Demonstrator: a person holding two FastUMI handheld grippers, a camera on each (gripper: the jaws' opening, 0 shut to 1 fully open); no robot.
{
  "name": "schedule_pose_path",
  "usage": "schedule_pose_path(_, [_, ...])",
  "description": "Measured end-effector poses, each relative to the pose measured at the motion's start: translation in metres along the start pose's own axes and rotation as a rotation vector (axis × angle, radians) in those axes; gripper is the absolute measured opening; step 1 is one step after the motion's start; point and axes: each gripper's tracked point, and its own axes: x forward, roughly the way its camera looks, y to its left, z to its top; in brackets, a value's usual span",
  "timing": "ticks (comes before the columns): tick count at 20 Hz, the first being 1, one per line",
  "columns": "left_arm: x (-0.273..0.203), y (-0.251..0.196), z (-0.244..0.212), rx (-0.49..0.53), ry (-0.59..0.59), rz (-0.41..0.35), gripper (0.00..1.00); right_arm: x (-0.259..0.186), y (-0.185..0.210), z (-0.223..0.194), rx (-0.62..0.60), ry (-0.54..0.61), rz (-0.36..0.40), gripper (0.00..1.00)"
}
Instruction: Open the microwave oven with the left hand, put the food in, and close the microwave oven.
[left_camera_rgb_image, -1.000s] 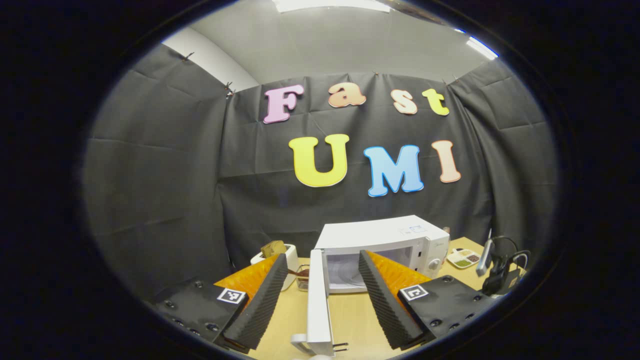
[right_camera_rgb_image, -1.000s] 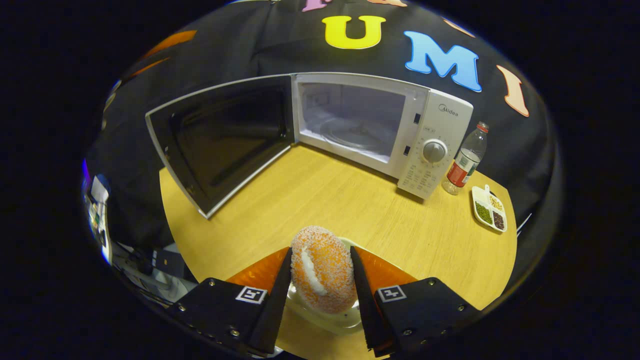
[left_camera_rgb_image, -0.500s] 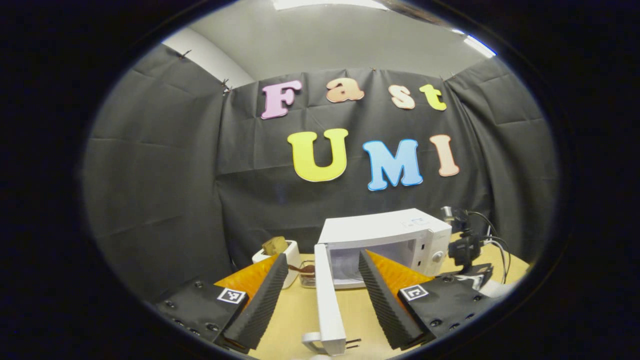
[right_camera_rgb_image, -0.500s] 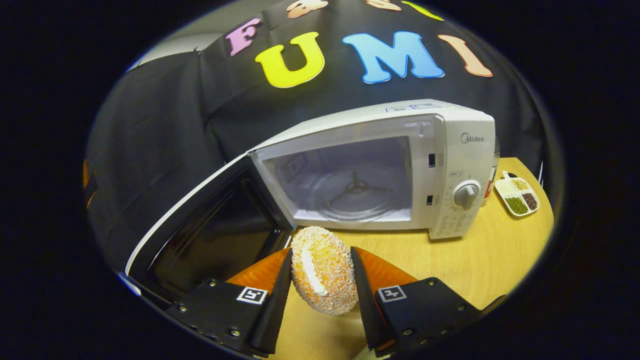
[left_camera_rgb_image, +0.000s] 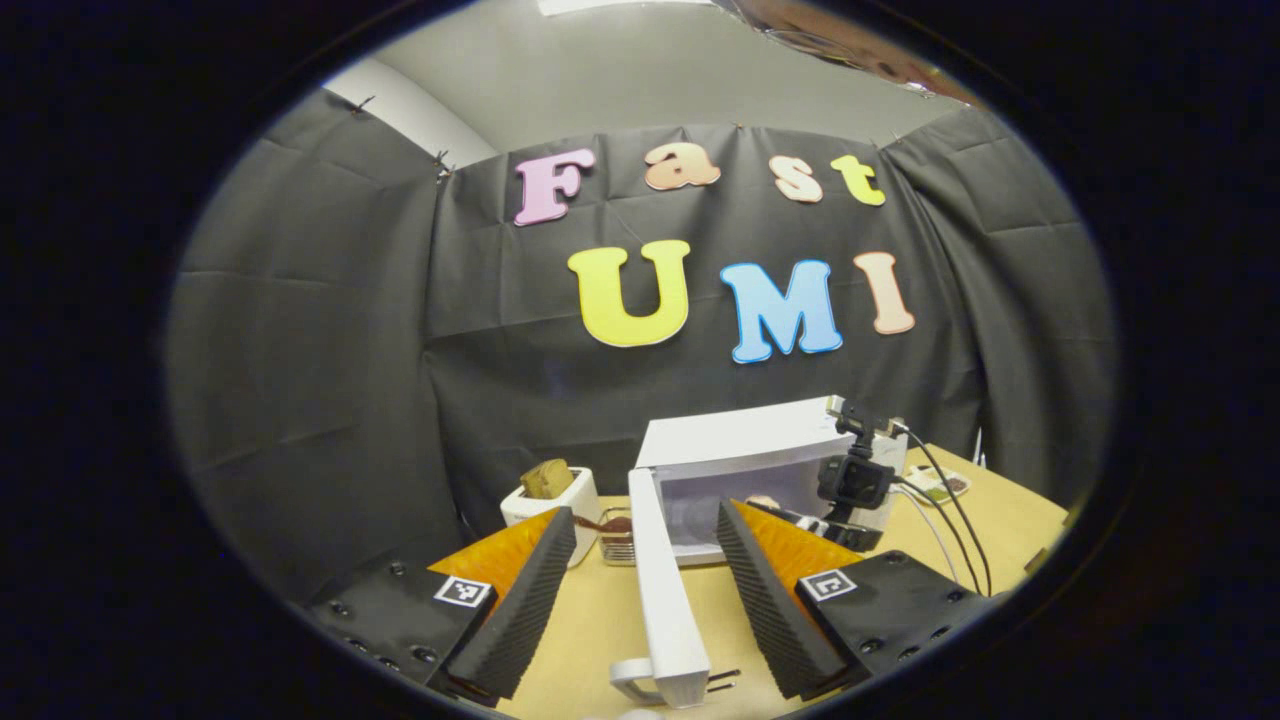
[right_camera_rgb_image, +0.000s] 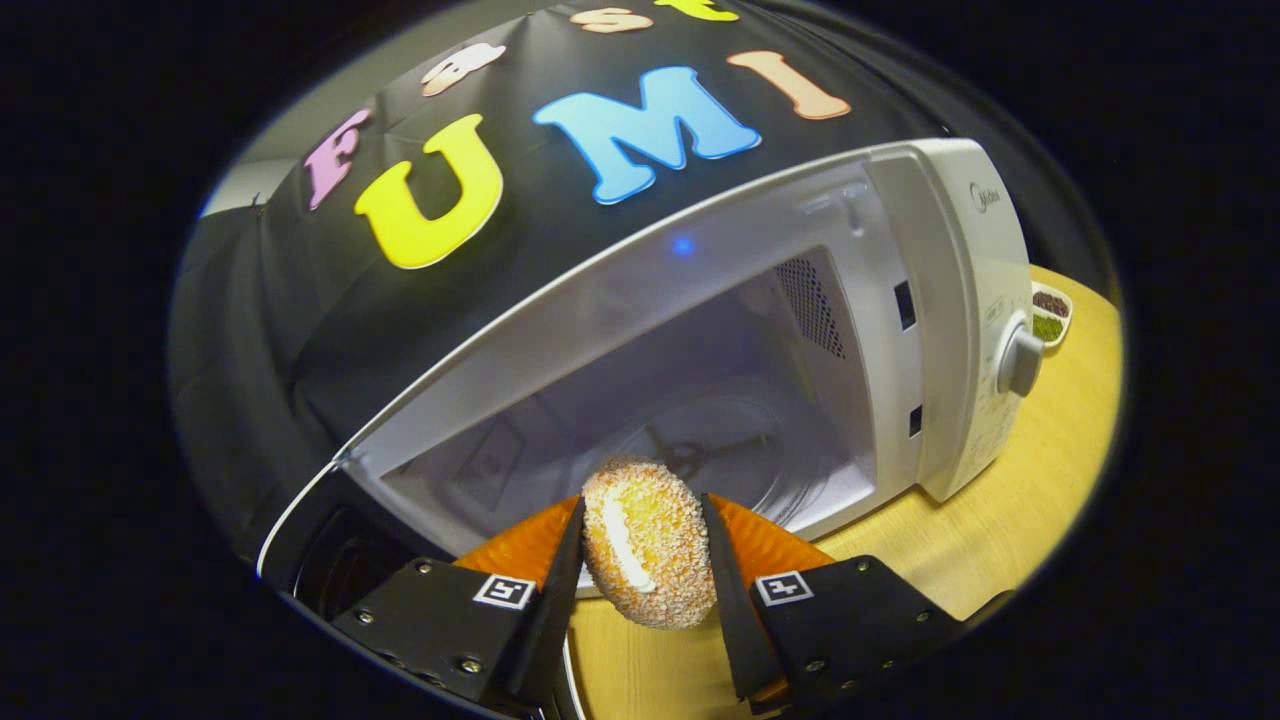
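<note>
Donut (right_camera_rgb_image: 648, 545) pinched in the right claw (right_camera_rgb_image: 640, 560), both fingers pressing its sides, hanging at the mouth of the microwave (right_camera_rgb_image: 700, 330), just short of the turntable (right_camera_rgb_image: 720, 450). Door (left_camera_rgb_image: 665, 600) swung wide; left claw (left_camera_rgb_image: 640, 590) spread, gripping nothing, fingers either side of the door edge, prob not touching. Step in hand: putting food in. Next, imo: push further in, lower onto the turntable, release, back out. Then the left swings the door shut across the bench (right_camera_rgb_image: 1040, 450).

Both views toward the open microwave (right_camera_rgb_image: 700, 330); right view much nearer.
</note>
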Motion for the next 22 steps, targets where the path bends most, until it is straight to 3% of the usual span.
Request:
schedule_pose_path(3, [0.001,0.01,-0.013,0.01,0.02,0.018,0.92,0.028,-0.012,0.005,0.011,-0.057,-0.081,0.65])
schedule_pose_path(6, [-0.002,0.019,-0.014,0.034,0.005,0.048,1.0,0.043,-0.01,0.01,0.015,-0.124,-0.128,0.66])
schedule_pose_path(7, [-0.003,0.021,-0.012,0.034,-0.002,0.056,0.96,0.05,-0.008,0.005,0.013,-0.109,-0.121,0.67])
schedule_pose_path(8, [-0.003,0.021,-0.011,0.03,-0.003,0.058,1.0,0.052,-0.006,0.002,0.013,-0.089,-0.119,0.72])
schedule_pose_path(9, [-0.003,0.018,-0.01,0.026,-0.007,0.053,0.92,0.052,-0.01,-0.003,0.021,-0.067,-0.132,0.76])
schedule_pose_path(10, [-0.003,0.018,-0.008,0.027,-0.015,0.053,0.92,0.05,-0.012,-0.005,0.023,-0.046,-0.134,0.79])
schedule_pose_path(11, [-0.004,0.019,-0.008,0.033,-0.013,0.058,0.94,0.05,-0.014,-0.004,0.018,-0.052,-0.139,0.92])
schedule_pose_path(12, [-0.006,0.022,-0.009,0.035,-0.013,0.064,0.96,0.047,-0.017,0.001,0.006,-0.062,-0.136,0.96])
schedule_pose_path(17, [-0.012,0.032,-0.007,0.029,-0.014,0.098,0.99,0.019,-0.004,0.017,-0.038,-0.06,-0.091,0.96])
schedule_pose_path(22, [-0.028,0.054,-0.01,0.068,-0.02,0.142,0.96,-0.062,0.012,0.068,-0.138,-0.107,-0.001,0.96])
